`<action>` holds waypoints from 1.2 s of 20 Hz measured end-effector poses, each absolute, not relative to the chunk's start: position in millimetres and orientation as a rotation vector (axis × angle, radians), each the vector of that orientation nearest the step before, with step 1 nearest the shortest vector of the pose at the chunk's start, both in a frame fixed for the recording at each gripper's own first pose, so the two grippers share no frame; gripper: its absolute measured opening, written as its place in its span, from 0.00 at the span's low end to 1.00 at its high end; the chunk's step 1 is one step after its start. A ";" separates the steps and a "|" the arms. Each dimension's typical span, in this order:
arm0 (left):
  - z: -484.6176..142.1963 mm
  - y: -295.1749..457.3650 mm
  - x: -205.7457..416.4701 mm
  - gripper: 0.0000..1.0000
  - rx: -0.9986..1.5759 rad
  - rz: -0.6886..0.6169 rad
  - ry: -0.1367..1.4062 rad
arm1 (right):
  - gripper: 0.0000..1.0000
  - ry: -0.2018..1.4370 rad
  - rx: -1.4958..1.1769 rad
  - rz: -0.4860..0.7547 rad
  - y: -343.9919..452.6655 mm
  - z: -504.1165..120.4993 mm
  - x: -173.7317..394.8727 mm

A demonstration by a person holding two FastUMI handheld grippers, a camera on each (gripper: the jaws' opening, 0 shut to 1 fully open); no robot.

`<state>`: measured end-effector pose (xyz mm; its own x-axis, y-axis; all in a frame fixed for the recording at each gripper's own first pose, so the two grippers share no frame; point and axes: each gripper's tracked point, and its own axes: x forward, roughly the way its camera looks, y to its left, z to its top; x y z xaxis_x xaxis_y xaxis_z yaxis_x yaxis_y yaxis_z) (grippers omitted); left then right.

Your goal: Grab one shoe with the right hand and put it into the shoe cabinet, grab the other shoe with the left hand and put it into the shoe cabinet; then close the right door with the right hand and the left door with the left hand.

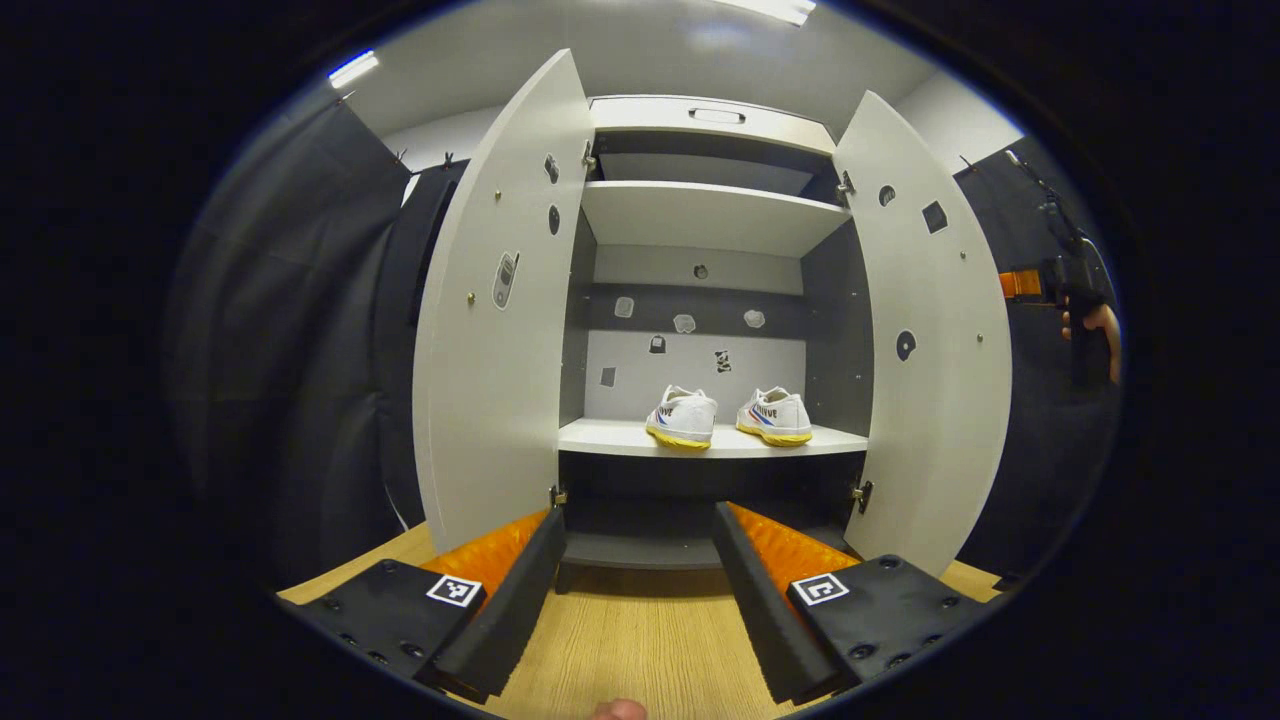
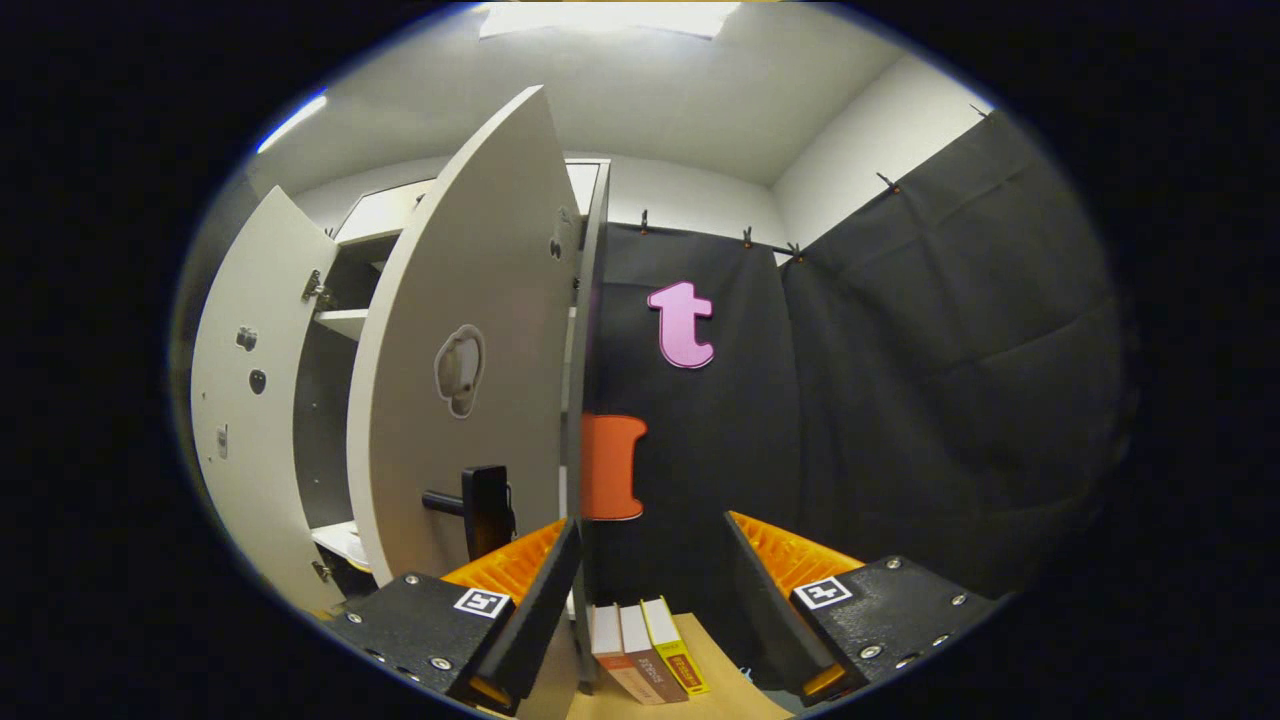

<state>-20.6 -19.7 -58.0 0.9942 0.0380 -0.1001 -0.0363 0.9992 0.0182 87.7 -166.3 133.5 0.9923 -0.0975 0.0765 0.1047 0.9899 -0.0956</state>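
Both shoes are in the shoe cabinet [image 1: 700, 215]: the left shoe [image 1: 683, 416] and the right shoe [image 1: 775, 415] stand side by side, apart, on the middle shelf [image 1: 610, 437], toes toward the opening. Placement appears complete; closing the doors is judged to be the step in hand.

The right gripper [image 2: 650, 590] sits at the outer face of the right door [image 2: 455, 400], jaws open and holding nothing, the door's free edge just inside the near jaw. The door handle [image 2: 480, 508] stands just to the left of that jaw. Recommended practice: bear on the outer face close to the free edge or the handle, well away from the hinges, and swing the door in a steady arc until it seats. The shoes stand back from the shelf front, so no obstruction is expected.

The left gripper [image 1: 640, 590] faces the cabinet squarely from well back, jaws open and empty. It should hold off the left door [image 1: 500, 330] until the right door is home.

Count: two shoes, two doors, both wide open, two grippers, and three books [image 2: 648, 650] upright on the floor beside the cabinet.
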 end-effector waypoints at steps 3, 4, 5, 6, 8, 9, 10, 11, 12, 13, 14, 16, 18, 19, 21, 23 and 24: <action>-60.8 -13.9 -19.1 0.97 0.020 0.041 0.107 | 0.88 -0.068 -0.092 -0.041 -131.9 128.9 91.4; -61.8 -11.4 -19.0 0.97 0.019 0.044 0.108 | 0.88 -0.069 -0.084 -0.025 -121.5 127.4 94.6; -62.2 -8.0 -19.2 0.97 0.019 0.049 0.110 | 0.88 -0.070 -0.078 -0.011 -112.8 126.7 97.4; -63.0 -4.3 -20.0 0.97 0.019 0.055 0.111 | 0.88 -0.068 -0.081 0.005 -103.8 126.2 100.3; -62.5 3.3 -21.4 0.97 0.021 0.072 0.109 | 0.88 -0.069 -0.093 0.041 -85.8 124.1 107.1; -61.9 7.1 -21.9 0.97 0.021 0.079 0.108 | 0.88 -0.068 -0.089 0.062 -76.8 123.0 110.8; -61.5 10.1 -22.4 0.97 0.021 0.087 0.106 | 0.88 -0.063 -0.081 0.084 -66.2 120.1 115.2; -60.7 12.9 -23.8 0.97 0.021 0.095 0.104 | 0.88 -0.059 -0.070 0.109 -56.0 117.2 121.6; -60.1 16.4 -24.1 0.97 0.022 0.102 0.103 | 0.89 -0.057 -0.057 0.135 -45.6 115.1 127.7; -59.8 19.3 -24.8 0.97 0.022 0.111 0.102 | 0.89 -0.053 -0.043 0.161 -33.3 111.0 133.9; -60.1 22.2 -25.4 0.96 0.021 0.118 0.102 | 0.91 -0.049 -0.034 0.171 -25.0 108.4 139.5; -60.0 26.4 -28.9 0.97 0.020 0.131 0.104 | 0.97 -0.055 -0.021 0.167 -19.2 110.4 145.0; -58.6 33.1 -32.7 0.97 0.025 0.148 0.100 | 0.92 -0.076 0.004 0.174 -15.9 120.4 142.4; -58.4 36.0 -34.0 0.97 0.025 0.154 0.099 | 0.92 -0.083 0.012 0.172 -16.6 124.3 139.6; -58.6 39.6 -37.0 0.97 0.025 0.165 0.102 | 0.92 -0.085 0.016 0.165 -19.1 126.8 128.3; -57.4 41.2 -38.6 0.97 0.025 0.167 0.103 | 0.92 -0.091 0.000 0.141 -25.4 126.5 111.9; -55.6 40.7 -36.9 0.97 0.023 0.164 0.099 | 0.92 -0.097 -0.014 0.127 -27.2 124.4 102.2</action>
